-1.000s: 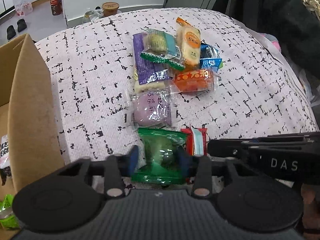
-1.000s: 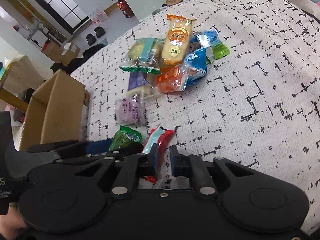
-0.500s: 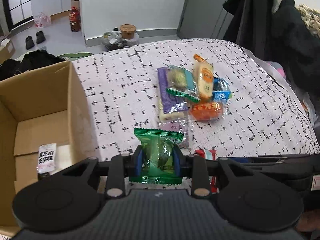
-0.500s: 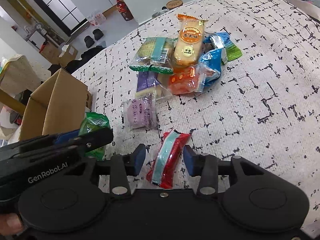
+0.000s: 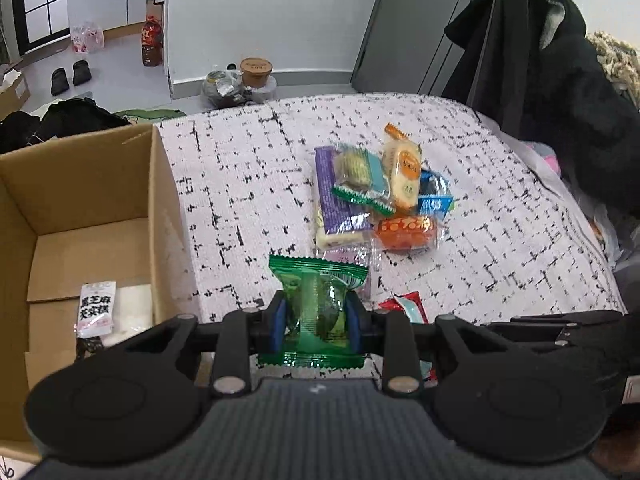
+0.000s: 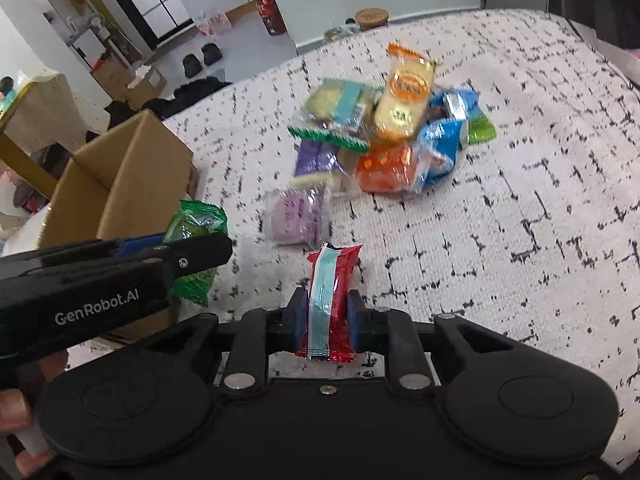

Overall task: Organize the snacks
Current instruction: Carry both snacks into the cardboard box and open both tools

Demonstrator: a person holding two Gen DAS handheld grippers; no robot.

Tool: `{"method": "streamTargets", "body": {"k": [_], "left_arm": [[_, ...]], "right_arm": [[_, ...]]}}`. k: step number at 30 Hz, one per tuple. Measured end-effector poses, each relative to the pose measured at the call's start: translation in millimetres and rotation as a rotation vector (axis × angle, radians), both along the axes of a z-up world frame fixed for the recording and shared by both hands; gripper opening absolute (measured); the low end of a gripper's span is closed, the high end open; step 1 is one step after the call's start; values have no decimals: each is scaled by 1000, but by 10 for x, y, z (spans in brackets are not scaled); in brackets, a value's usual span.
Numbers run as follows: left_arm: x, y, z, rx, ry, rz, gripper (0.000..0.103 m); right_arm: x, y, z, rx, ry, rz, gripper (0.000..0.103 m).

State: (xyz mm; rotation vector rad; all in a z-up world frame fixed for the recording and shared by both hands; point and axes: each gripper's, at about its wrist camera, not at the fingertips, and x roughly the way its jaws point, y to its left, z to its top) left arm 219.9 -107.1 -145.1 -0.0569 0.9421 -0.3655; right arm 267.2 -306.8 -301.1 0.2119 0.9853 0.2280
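- Currently my left gripper [image 5: 315, 325] is clamped on the green snack packet [image 5: 316, 308], held beside the cardboard box [image 5: 160, 184].
- Right gripper [image 6: 327, 321] pinches the red snack bar [image 6: 330, 300] above the patterned bedspread [image 6: 500, 220].
- Remaining snack pile [image 6: 380, 136] sits mid-bedspread.

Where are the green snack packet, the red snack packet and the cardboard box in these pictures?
green snack packet [image 5: 316, 304], left wrist view, middle of the wrapper.
red snack packet [image 6: 330, 300], right wrist view, middle of the wrapper.
cardboard box [image 5: 164, 216], left wrist view, its right side wall.
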Motion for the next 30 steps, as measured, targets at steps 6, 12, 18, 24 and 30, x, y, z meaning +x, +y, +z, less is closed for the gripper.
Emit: {"method": "streamTargets", "body": {"k": [6,12,18,24,30], "left_arm": [[-46,59,148,-16,-44,7,29],[-94,193,287,-25,-78,34,29],[-156,365,462,-39,-125,71,29],[-195,556,585,-51,-159,126,29],[-262,783,646,-60,-174,179,29]], "right_arm": [[-31,51,181,3,-53,-2,20],[-64,125,351,3,-95,-1,20],[-81,210,523,7,-146,-1,20],[-78,330,661,18,-186,15,20],[-68,464,717,27,-211,40,20]]}}
